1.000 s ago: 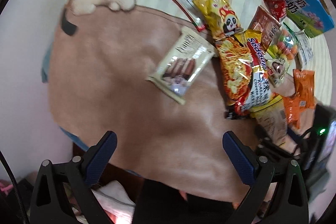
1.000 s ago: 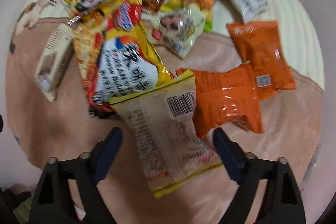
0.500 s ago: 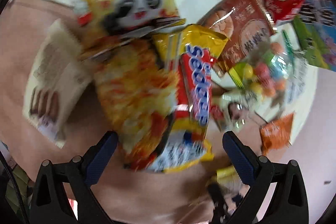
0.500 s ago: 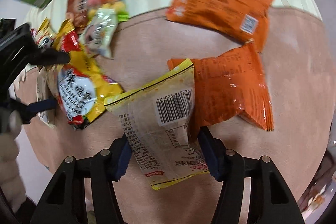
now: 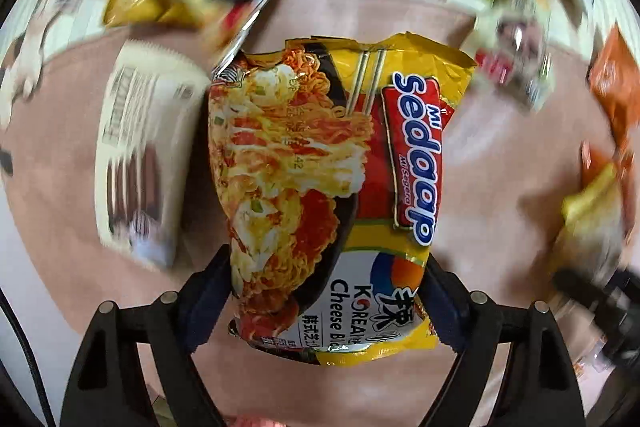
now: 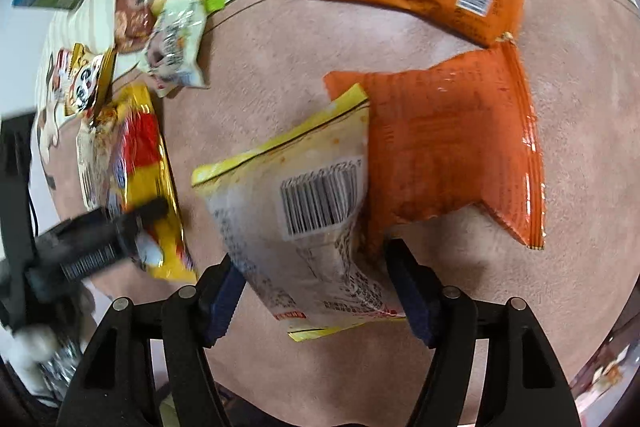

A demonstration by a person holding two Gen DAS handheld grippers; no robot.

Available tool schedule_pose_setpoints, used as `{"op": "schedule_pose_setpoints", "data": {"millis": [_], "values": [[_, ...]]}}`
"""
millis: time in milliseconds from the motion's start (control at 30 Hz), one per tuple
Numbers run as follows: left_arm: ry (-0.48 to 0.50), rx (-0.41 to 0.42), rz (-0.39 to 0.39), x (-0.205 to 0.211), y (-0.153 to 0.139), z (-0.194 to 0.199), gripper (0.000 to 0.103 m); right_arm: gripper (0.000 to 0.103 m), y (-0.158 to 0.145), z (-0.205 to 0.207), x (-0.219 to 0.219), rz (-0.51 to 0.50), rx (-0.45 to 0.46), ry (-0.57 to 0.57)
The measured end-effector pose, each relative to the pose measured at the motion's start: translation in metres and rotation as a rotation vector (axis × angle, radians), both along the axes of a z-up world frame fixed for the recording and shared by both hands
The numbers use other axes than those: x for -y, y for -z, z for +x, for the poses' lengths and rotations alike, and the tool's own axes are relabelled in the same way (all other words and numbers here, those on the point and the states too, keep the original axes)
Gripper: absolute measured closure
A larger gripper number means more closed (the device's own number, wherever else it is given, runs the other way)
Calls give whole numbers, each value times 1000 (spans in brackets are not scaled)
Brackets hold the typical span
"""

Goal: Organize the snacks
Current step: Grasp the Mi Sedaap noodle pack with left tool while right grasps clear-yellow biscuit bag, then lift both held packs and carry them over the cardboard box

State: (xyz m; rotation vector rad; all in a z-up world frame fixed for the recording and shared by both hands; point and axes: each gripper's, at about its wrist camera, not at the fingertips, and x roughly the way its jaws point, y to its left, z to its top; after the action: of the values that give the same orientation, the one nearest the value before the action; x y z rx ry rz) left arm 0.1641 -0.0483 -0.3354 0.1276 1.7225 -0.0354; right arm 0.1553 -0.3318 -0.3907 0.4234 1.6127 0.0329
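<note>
Tan mat (image 6: pixel 280 39) on the table carries mostly unsorted snacks; left claw (image 5: pixel 326 301) grips the noodle packet (image 5: pixel 320 187) centrally, right claw (image 6: pixel 316 293) grips the yellow-edged pouch (image 6: pixel 304 211) nearby, sorting barely begun.

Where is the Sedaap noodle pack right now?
The Sedaap pack fills the centre of the left wrist view, between the left gripper's jaws, with a white cookie pack beside it on the left.

Noodle pkt (image 5: pixel 328 187): "Mi Sedaap", "Korean... Cheese"; faint "42". Other txt blurred.
</note>
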Motion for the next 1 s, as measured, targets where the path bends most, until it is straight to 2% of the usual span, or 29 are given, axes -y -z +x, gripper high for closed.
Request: {"op": "schedule_pose_setpoints", "data": {"millis": [67, 133, 200, 267, 333, 367, 433, 533, 567, 633, 700, 733, 800, 900, 1000], "values": [[-21, -17, -15, -7, 1, -5, 16, 32, -2, 0, -7, -31, 7, -32], [-72, -34, -46, -14, 8, 2, 16, 39, -3, -5, -11, -75, 8, -35], [-110, -52, -68, -30, 9, 22, 16, 40, -4, -5, -15, -60, -6, -10], [-113, -53, -78, -36, 14, 35, 15, 40, -5, -5, -16, 9, -39, 46], [-86, -45, -87, -39, 16, 38, 15, 39, -2, -4, -12, 80, -68, 104], [-75, -42, -90, -37, 24, 35, 14, 38, 0, -3, -8, 83, -69, 120], [-36, -41, -98, -42, 27, 45, 14, 29, -4, -6, -4, 49, -59, 134], [19, -18, -111, -44, 30, 55, 14, 28, -14, -10, -10, 13, -60, 133], [29, -8, -112, -41, 35, 61, 16, 28, -16, -13, -14, -27, -61, 108], [104, 50, -92, -37, 28, 66, 17, 30, -24, -13, -32, -122, -56, 54], [199, 109, -51, -29, 22, 69, 18, 36, -23, -16, -40, -164, -51, 52], [266, 143, -23, -24, 19, 70, 18, 36, -23, -19, -38, -156, -55, 75], [318, 139, -9, -21, 20, 76, 17, 36, -25, -23, -34, -95, -67, 138], [259, 79, -51, -27, 29, 89, 16, 31, -28, -25, -22, -32, -66, 193], [225, 57, -71, -33, 31, 96, 15, 29, -28, -25, -15, -35, -68, 191]]}}
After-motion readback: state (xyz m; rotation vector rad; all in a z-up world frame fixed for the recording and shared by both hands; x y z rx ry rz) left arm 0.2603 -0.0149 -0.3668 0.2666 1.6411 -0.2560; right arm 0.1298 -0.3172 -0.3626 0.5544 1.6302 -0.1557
